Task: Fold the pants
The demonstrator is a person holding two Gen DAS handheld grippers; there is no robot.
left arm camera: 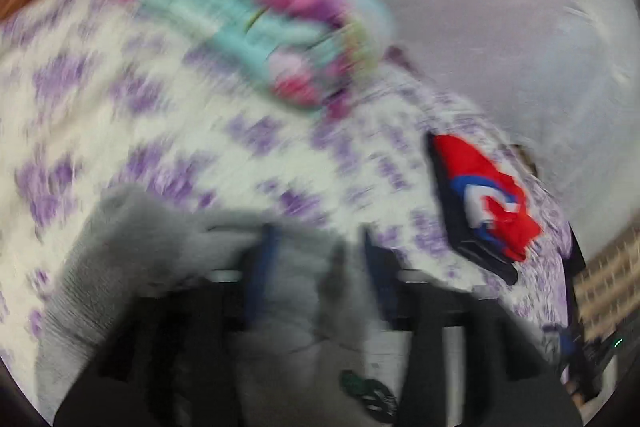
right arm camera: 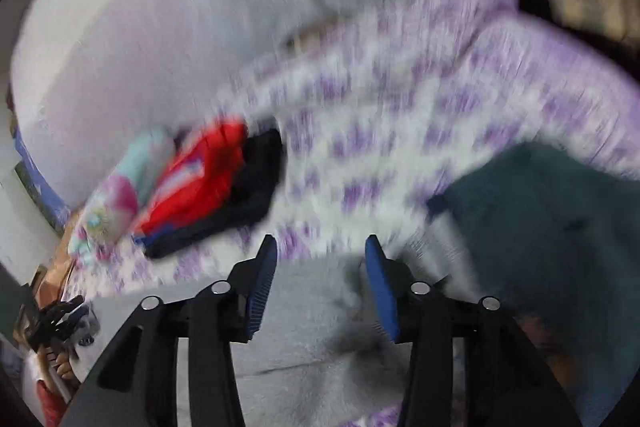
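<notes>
The grey pants [right arm camera: 312,339] lie on the purple-flowered bedspread [right arm camera: 360,131], beneath both grippers; the right gripper [right arm camera: 320,287] has its blue fingers [right arm camera: 262,287] parted, gripping nothing; the left gripper [left arm camera: 316,267] looks parted too, though blurred; a red garment [left arm camera: 484,195] lies nearby.

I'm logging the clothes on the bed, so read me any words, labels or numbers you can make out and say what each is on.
None can be read.
Red garment: white shape ringed in blue, maybe a numeral, too blurred.
Grey pants: dark green mark, blurred.
</notes>
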